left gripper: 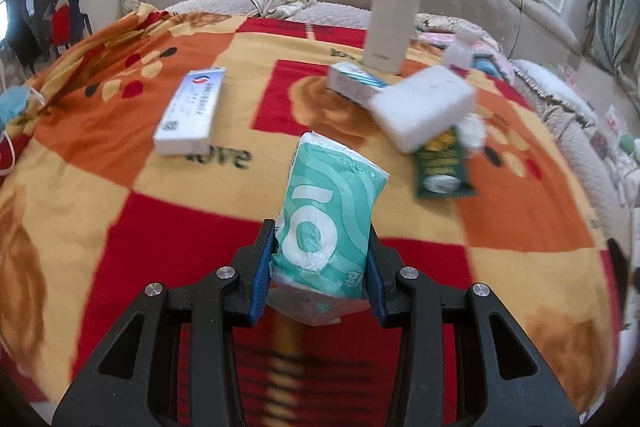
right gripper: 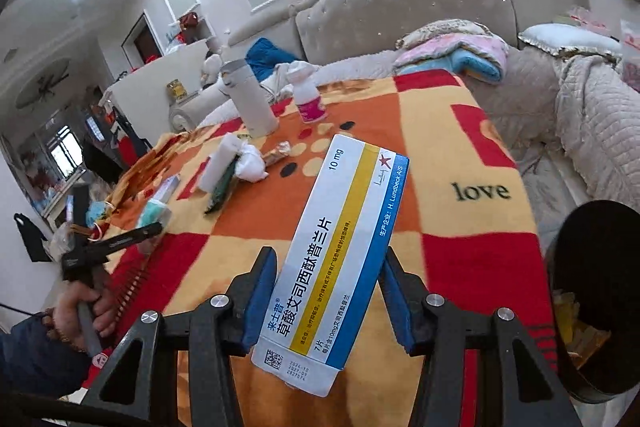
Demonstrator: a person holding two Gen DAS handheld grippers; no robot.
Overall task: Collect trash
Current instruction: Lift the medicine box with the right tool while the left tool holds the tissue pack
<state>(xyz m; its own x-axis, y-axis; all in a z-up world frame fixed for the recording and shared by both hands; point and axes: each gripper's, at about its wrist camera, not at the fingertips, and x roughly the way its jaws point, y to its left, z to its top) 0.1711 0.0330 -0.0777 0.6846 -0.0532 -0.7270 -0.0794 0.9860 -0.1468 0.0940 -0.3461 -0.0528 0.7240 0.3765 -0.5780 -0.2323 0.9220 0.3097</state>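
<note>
Only our right wrist view shows the round black bin [right gripper: 592,291]; our right gripper [right gripper: 328,291] clamps a flat cardboard medicine box [right gripper: 336,251], our left gripper [left gripper: 320,267] a soft tissue pack [left gripper: 324,219].

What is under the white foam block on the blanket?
The white foam block lies on a dark green packet and the end of a blue-and-white box. The parts beneath it, and anything else under there, are hidden.

Surface: checked red-orange blanket [left gripper: 120,235]. On it: white box [left gripper: 188,113] at 10 o'clock, beige flask [left gripper: 394,23] upright at 1 o'clock, white sponge [left gripper: 422,105] beside it.
</note>
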